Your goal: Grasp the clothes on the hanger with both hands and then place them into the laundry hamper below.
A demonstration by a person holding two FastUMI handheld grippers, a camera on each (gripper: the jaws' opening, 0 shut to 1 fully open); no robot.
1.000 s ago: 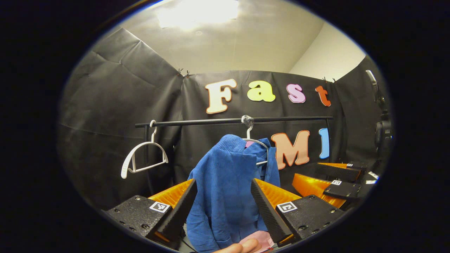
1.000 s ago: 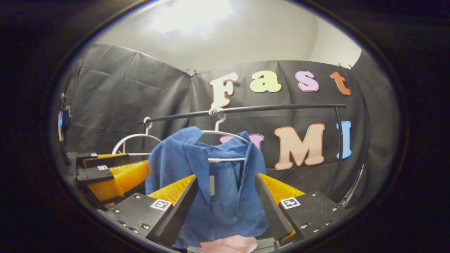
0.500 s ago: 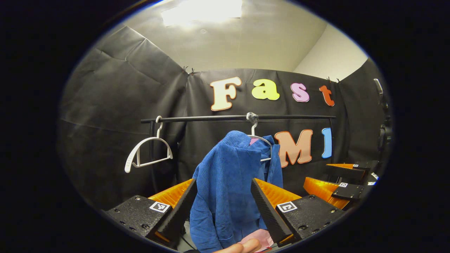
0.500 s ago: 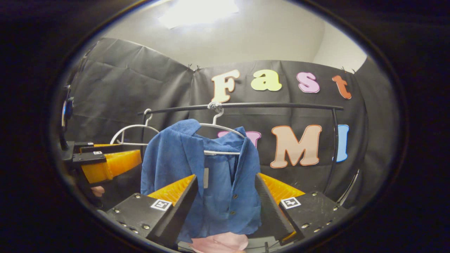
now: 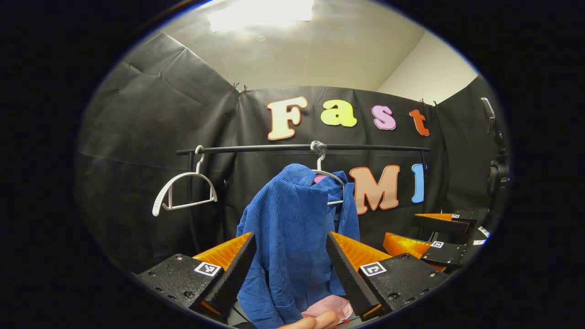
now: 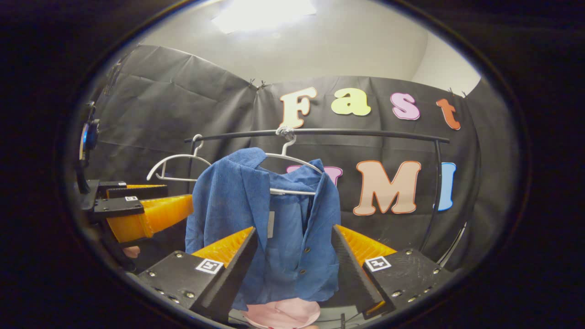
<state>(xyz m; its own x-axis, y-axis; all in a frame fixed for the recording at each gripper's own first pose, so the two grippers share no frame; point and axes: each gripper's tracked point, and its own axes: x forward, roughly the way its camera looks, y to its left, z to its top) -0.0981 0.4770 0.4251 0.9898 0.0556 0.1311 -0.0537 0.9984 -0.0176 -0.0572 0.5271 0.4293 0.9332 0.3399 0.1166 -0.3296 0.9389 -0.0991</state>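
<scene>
Facing the rack, the left gripper (image 5: 289, 265) holds its two black-and-orange fingers wide apart with nothing between them; the blue jacket (image 5: 292, 237) shows through the gap but lies farther off, untouched. The right gripper (image 6: 292, 265) is likewise spread wide and grips nothing, the blue jacket (image 6: 269, 228) again hanging beyond its fingertips.

In the left gripper view the right gripper (image 5: 434, 242) appears at the right edge, near the jacket's right side. In the right gripper view the left gripper (image 6: 137, 212) appears at the left, beside the jacket's left sleeve, with a bit of the hand (image 6: 131, 251) that holds it below.

The jacket hangs open-fronted on a white hanger (image 6: 292, 164), whose hook is fixed at about the middle of a black rail (image 6: 365, 133). A second, empty white hanger (image 5: 183, 192) hangs at the rail's left end. Under the jacket's hem lies pink cloth (image 6: 283, 314); whether it sits in the hamper I cannot tell. A fingertip (image 5: 315, 321) shows at the bottom of the left gripper view.
</scene>
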